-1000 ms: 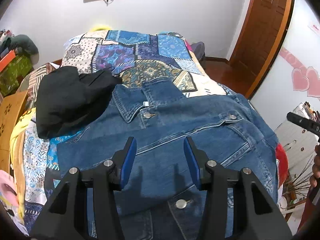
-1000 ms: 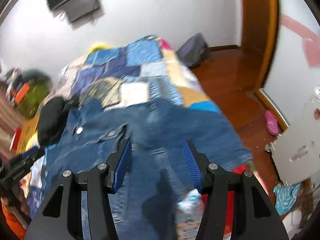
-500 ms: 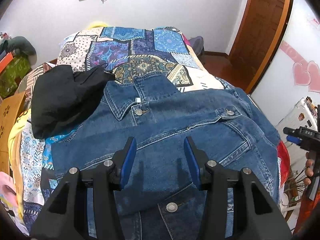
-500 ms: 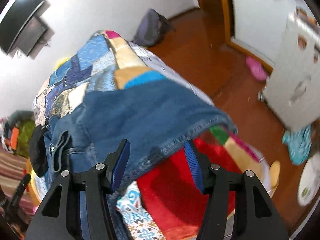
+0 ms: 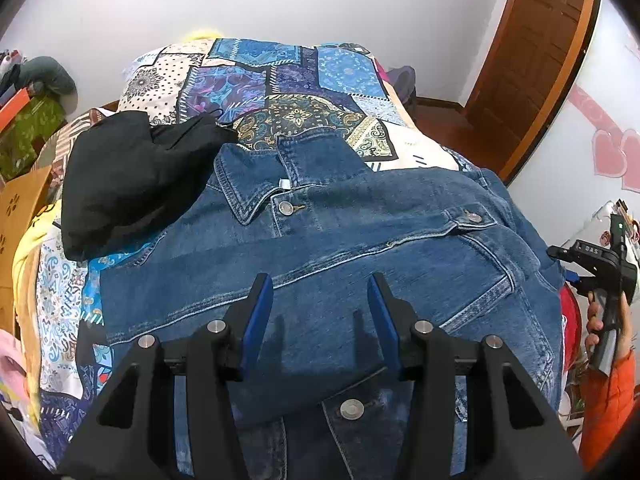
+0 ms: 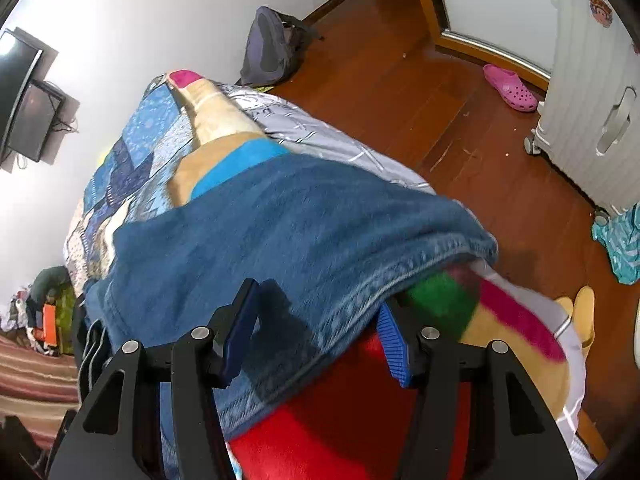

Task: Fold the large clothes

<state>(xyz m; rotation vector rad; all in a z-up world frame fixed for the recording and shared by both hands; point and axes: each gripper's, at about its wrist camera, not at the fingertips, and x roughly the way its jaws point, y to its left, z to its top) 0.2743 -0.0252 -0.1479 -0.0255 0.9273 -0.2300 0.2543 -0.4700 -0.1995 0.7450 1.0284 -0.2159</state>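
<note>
A blue denim jacket (image 5: 360, 248) lies spread front-up across the bed, collar toward the far end. My left gripper (image 5: 318, 304) is open and empty, hovering over the jacket's lower front. My right gripper (image 6: 316, 320) is open and straddles the jacket's hanging side edge (image 6: 380, 276) at the bed's right side; its jaws stand apart with the denim hem between them. The right gripper also shows in the left wrist view (image 5: 600, 264), held at the bed's right edge.
A black garment (image 5: 128, 180) lies left of the jacket's collar on the patchwork quilt (image 5: 280, 80). A red blanket (image 6: 340, 420) shows under the jacket's edge. Wooden floor, a pink clog (image 6: 510, 88), a white suitcase (image 6: 592, 120) and a grey backpack (image 6: 272, 48) lie to the right.
My right gripper swung down to the bed's right side and closed in on the jacket's hanging edge. My left gripper drifted slightly back over the jacket's front.
</note>
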